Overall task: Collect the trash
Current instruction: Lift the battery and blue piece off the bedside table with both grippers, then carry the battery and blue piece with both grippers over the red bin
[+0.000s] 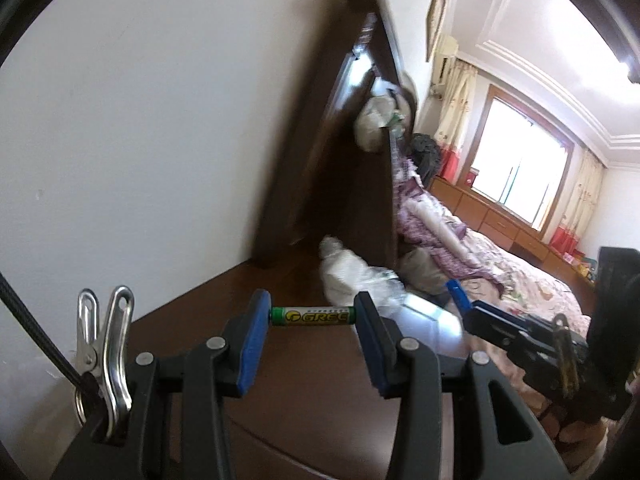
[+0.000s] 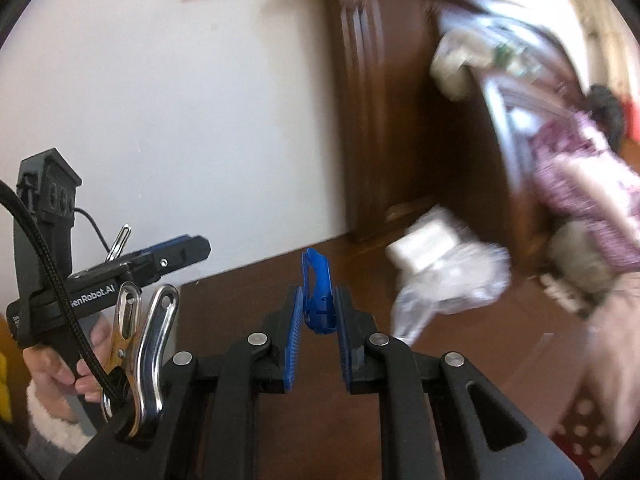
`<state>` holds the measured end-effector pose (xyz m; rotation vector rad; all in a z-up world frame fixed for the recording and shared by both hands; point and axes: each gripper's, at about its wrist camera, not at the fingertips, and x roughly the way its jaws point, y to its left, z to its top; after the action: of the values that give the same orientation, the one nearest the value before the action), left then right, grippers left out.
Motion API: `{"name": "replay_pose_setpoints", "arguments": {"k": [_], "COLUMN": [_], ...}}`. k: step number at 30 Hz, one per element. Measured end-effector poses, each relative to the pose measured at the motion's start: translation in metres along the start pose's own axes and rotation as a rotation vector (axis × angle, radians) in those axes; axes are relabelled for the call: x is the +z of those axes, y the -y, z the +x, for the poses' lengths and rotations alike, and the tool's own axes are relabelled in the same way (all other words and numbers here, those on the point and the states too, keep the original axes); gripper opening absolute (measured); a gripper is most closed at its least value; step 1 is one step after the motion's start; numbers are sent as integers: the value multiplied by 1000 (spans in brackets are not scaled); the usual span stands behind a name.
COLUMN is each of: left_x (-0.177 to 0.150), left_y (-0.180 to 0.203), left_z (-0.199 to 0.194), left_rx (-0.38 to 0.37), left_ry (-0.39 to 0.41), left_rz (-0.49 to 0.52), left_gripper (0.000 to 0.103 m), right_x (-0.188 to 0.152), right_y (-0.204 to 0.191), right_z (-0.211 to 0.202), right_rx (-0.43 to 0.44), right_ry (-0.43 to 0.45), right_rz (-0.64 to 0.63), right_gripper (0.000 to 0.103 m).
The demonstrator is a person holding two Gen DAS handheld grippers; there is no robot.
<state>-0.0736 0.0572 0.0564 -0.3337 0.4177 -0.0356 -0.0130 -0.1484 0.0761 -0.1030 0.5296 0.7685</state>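
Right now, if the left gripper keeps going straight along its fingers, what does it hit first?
Probably the crumpled plastic bag on the brown tabletop, just beyond the battery the left gripper holds. Behind it stands the dark headboard. Depth is hard to judge in this fisheye view.

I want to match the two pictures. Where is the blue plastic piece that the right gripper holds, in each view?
Left wrist view: the blue plastic piece is at lower right, sticking out of the right gripper, beside the battery.
Right wrist view: it stands upright at lower centre, clamped in the right gripper.
Shared landmark: the clear plastic bag on the dark wooden cabinet top, at the foot of the headboard.
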Motion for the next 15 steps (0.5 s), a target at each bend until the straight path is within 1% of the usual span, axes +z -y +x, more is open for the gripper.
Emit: {"name": "replay_pose_setpoints", "arguments": {"k": [2, 4, 9, 13, 15], "left_x": [3, 6, 11, 13, 12], "left_y": [15, 32, 72, 100, 112], "left_z": [-4, -8, -20, -26, -28], "left_rx": [-17, -37, -104, -146, -154], "left_ry": [7, 8, 18, 14, 14], "left_rz": [13, 29, 68, 95, 113], "left_gripper": [45, 45, 45, 45, 45], "right_x": [2, 3, 4, 2, -1], "right_y": [0, 2, 7, 21, 26], "right_z": [-23, -45, -85, -104, -114], "right_rx": [-53, -87, -188, -232, -245], "right_ry": [43, 74, 106, 117, 126], "right_rz": [-13, -12, -14, 7, 18], "right_gripper": [17, 17, 17, 17, 17]}}
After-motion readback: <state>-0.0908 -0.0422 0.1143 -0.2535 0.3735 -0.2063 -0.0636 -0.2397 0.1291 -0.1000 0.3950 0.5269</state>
